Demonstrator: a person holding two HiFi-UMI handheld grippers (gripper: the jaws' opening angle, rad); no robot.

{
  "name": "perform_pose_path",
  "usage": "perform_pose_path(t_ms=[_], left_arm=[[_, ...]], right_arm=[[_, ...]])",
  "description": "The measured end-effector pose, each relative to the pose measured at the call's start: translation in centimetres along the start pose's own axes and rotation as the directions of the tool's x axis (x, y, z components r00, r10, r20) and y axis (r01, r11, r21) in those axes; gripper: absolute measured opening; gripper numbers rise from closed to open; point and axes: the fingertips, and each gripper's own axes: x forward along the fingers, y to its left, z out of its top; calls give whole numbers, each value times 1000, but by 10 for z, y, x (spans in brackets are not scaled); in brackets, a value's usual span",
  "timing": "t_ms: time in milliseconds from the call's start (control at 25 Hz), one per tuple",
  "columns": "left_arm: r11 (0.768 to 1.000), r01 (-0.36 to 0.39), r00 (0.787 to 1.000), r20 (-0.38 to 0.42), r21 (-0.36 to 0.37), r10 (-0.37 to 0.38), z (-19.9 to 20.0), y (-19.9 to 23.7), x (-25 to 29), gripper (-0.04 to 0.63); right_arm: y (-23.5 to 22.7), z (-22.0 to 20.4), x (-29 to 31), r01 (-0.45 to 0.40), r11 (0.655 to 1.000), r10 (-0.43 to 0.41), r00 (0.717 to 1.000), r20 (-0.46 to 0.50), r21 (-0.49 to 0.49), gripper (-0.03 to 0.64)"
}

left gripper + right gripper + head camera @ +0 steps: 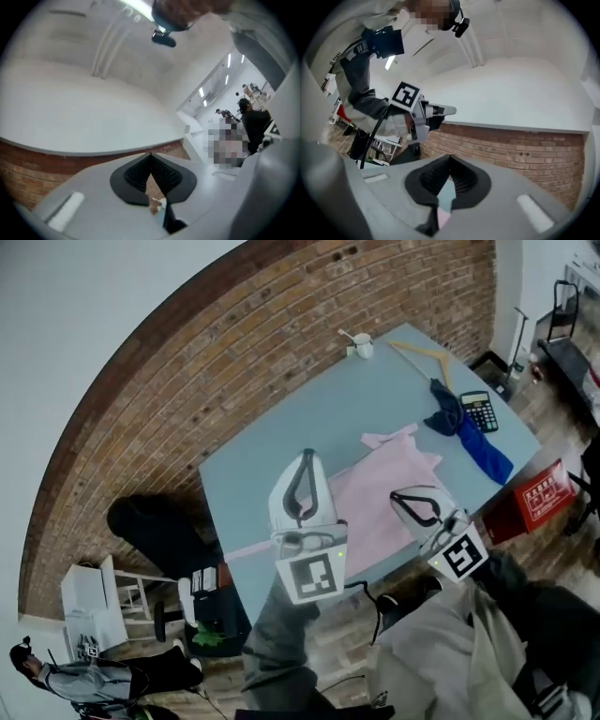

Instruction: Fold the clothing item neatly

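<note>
- The left gripper (307,461) sits close under the head camera, high above the table. In its own view its jaws (150,158) are clenched tip to tip, with nothing pinched between them, and they aim at the white wall and ceiling.
- The right gripper (397,496) is beside it and just as high. Its jaws (450,160) are also pressed together on nothing, and only a sliver of table and pink shows through the gap behind the tips.
- Far below, the pink garment (389,488) lies on the pale blue table (309,418), toward its near edge. Both grippers partly hide it. One thin strip trails to the left (251,548) and another piece pokes out at the far side, so it does not look like a tidy rectangle.
- Judgement: no fold is in hand and neither tool touches the cloth. This is either a pause between folds or the start.
- The next move calls for lowering both grippers to the table, opening the jaws and pinching an edge or the stray sleeve.
- Farther back lie a blue cloth (469,439), a calculator (480,412) and a hanger (427,357), all apart from the garment.
</note>
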Motion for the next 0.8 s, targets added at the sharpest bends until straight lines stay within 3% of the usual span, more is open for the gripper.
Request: perform_pose_path(t_ms=[40, 80, 200, 280, 360, 520, 600, 680, 800], left_arm=[[999, -45, 997, 58, 24, 44, 0, -2, -5, 6], [997, -78, 995, 60, 10, 77, -8, -5, -13, 6], [987, -72, 996, -53, -146, 65, -49, -20, -44, 6], [994, -26, 987, -161, -106, 9, -83, -36, -66, 6], [997, 10, 953, -301, -80, -34, -120, -54, -88, 6], [972, -69, 887, -459, -223, -42, -179, -91, -141, 6], [967, -93, 843, -535, -236, -50, -201, -112, -166, 6], [967, -100, 807, -588, -232, -58, -212, -128, -186, 6], [955, -134, 776, -628, -263, -64, -217, -144, -211, 6]], right_arm=[[6, 6, 2, 12, 1000, -12, 1000, 19, 27, 2], [10, 10, -2, 20, 998, -21, 1000, 22, 55, 2], [12, 0, -29, 40, 993, -36, 998, -41, 107, 2], [5, -20, -45, 79, 988, -66, 993, -95, 136, 2], [-5, -45, -59, 129, 979, -104, 982, -158, 157, 2], [-6, -103, -86, 207, 952, -128, 939, -320, 225, 2], [1, -126, -96, 222, 939, -109, 917, -384, 262, 2], [9, -137, -100, 214, 937, -84, 904, -419, 275, 2], [19, -143, -97, 179, 948, -46, 894, -445, 262, 2]])
